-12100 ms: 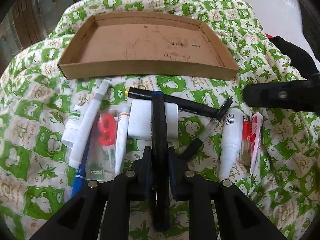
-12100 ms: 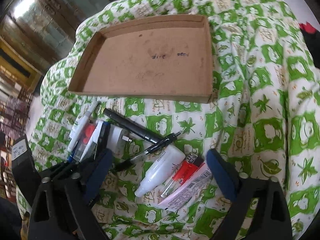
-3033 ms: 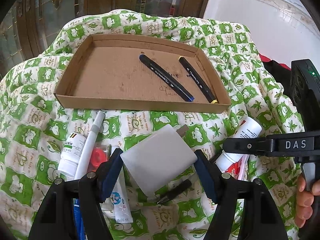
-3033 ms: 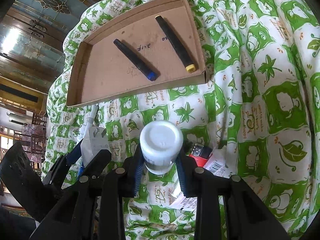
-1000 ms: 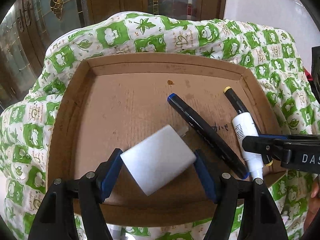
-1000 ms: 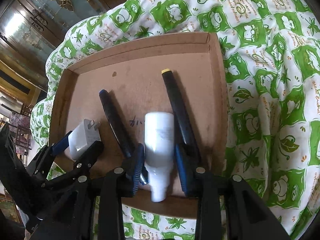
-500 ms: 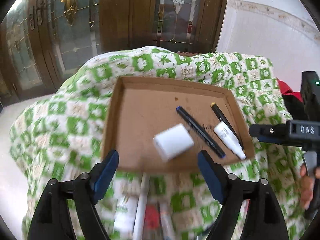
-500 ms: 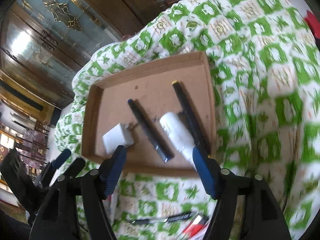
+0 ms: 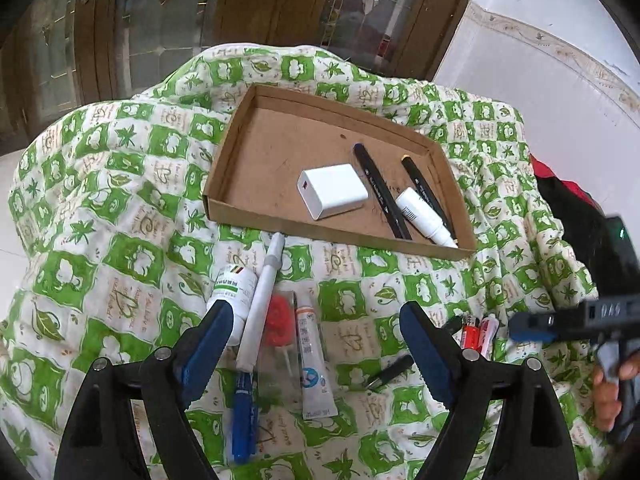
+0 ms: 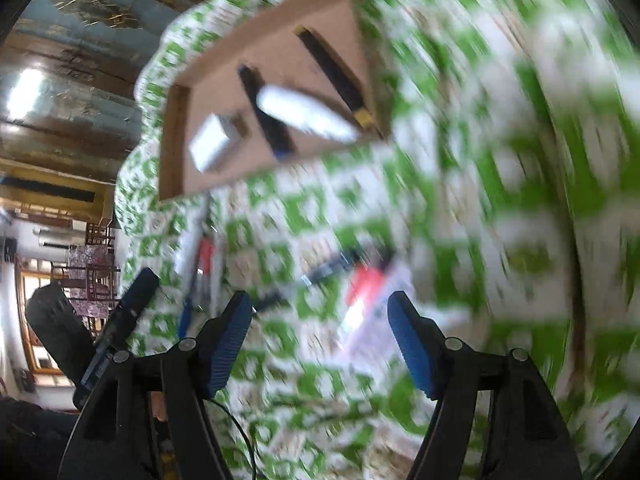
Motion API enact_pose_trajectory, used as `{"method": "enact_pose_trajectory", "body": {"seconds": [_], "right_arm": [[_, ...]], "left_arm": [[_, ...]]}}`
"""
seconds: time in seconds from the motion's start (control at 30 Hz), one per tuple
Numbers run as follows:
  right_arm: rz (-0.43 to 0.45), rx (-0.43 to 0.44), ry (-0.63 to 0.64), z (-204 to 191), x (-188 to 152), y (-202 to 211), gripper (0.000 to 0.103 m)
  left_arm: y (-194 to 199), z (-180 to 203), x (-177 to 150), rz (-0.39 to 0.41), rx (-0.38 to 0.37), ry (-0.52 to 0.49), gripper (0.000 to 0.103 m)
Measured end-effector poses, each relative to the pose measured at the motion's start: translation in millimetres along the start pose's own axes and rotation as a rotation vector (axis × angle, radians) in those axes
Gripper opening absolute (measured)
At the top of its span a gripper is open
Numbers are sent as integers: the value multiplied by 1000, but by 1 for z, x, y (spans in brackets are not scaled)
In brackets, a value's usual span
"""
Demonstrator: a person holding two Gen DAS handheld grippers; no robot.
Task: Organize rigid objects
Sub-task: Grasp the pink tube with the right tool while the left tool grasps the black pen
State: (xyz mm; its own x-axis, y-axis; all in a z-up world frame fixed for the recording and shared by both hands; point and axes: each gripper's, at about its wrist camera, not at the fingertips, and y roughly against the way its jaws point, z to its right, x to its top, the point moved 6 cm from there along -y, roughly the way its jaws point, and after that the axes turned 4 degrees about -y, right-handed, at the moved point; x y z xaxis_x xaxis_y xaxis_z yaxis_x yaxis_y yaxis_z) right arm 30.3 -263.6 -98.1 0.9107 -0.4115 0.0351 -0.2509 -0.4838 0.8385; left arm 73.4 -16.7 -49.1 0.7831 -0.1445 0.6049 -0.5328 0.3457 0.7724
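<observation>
The cardboard tray [image 9: 224,196] lies on the green checked cloth and holds a white charger [image 9: 332,190], two black markers [image 9: 380,188] and a white bottle [image 9: 424,216]. My left gripper [image 9: 316,344] hovers above the loose items nearer me, its jaws opening and gripping nothing. Under it lie a white pen [image 9: 262,300], a red candle packet [image 9: 278,320] and a tube [image 9: 314,360]. The right wrist view is blurred. There my right gripper [image 10: 320,332] stands open and empty over the cloth, with the tray [image 10: 176,160] beyond it.
A green-labelled bottle [image 9: 232,292], a blue pen [image 9: 242,412], a black pen [image 9: 390,370] and a red lighter [image 9: 470,332] also lie on the cloth. A dark bag [image 9: 568,200] sits at the right edge. Wooden glazed doors stand behind.
The left gripper let go of the charger and the right let go of the white bottle, both in the tray. Both grippers pulled back toward the loose items with jaws wide.
</observation>
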Motion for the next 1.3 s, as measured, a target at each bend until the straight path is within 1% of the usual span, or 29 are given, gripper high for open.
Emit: {"method": "enact_pose_trajectory", "body": {"seconds": [0.03, 0.07, 0.1, 0.2, 0.27, 0.33, 0.37, 0.4, 0.43, 0.47, 0.5, 0.57, 0.6, 0.67, 0.7, 0.73, 0.8, 0.83, 0.9, 0.93, 1.0, 1.03, 1.07, 1.1, 1.13, 1.17, 1.23, 1.27, 1.3], "right_arm": [[-17, -15, -22, 7, -5, -4, 68], [-26, -35, -31, 12, -7, -7, 65], [-38, -69, -34, 16, -9, -13, 63], [-71, -130, -46, 22, -10, -32, 63], [-85, -131, -78, 24, -4, -46, 64], [-62, -116, -93, 20, 1, -49, 63], [-38, -78, -63, 11, 4, -47, 48], [-24, -44, -1, -3, 5, -44, 31], [-22, 1, 53, -18, 4, -41, 24], [-23, 22, 89, -27, 3, -40, 19], [-12, 6, 111, -32, 2, -38, 18], [11, -79, 135, -28, 1, -38, 17], [9, -98, 123, -23, 1, -38, 17], [-1, -86, 77, -14, 3, -36, 17], [3, -90, 70, -12, 4, -34, 17], [17, -103, 67, -9, 5, -30, 17], [55, -122, 73, -7, 8, -19, 17], [79, -132, 79, -5, 10, -10, 17], [123, -169, 100, -1, 19, 3, 17], [129, -181, 99, 0, 21, 5, 17], [106, -193, 82, 0, 22, -5, 17], [89, -191, 77, 2, 21, -10, 17], [64, -186, 73, 3, 19, -15, 17], [40, -178, 72, 2, 16, -21, 17], [27, -176, 75, 2, 13, -24, 17], [13, -178, 83, 0, 11, -29, 17], [-12, -189, 97, -2, 8, -37, 17], [-20, -189, 99, -3, 6, -40, 17], [-26, -190, 97, -3, 5, -42, 17]], "left_arm": [[-1, 0, -1, -4, 7, -3, 88], [-1, 0, -1, -6, 7, -5, 88], [-1, 1, -1, -7, 5, -7, 88], [-3, 6, -4, -12, 4, -27, 88], [-7, 12, -7, -25, 1, -45, 88], [-11, 18, -10, -38, -4, -67, 88], [-12, 21, -11, -41, -5, -79, 88], [-14, 26, -14, -49, -8, -103, 88], [-16, 29, -16, -58, -11, -122, 88], [-19, 34, -19, -71, -16, -141, 88], [-23, 38, -22, -86, -22, -158, 88], [-30, 47, -27, -113, -33, -196, 88], [-33, 52, -29, -125, -33, -223, 88], [-39, 62, -31, -140, -27, -273, 88], [-43, 69, -31, -148, -24, -311, 85], [-47, 77, -32, -158, -21, -352, 79], [-56, 90, -35, -177, -19, -423, 71], [-60, 94, -37, -186, -20, -448, 70], [-71, 105, -42, -208, -31, -497, 70], [-77, 110, -44, -221, -39, -512, 70], [-89, 115, -46, -243, -47, -527, 68], [-94, 117, -46, -252, -46, -530, 59], [-99, 118, -47, -257, -42, -527, 56], [-100, 117, -46, -252, -41, -517, 50], [-99, 116, -44, -242, -47, -498, 37], [-96, 112, -41, -242, -65, -463, 33], [-90, 106, -38, -237, -72, -422, 18], [-84, 98, -35, -232, -66, -384, 14], [-81, 91, -32, -225, -40, -360, 10]]}}
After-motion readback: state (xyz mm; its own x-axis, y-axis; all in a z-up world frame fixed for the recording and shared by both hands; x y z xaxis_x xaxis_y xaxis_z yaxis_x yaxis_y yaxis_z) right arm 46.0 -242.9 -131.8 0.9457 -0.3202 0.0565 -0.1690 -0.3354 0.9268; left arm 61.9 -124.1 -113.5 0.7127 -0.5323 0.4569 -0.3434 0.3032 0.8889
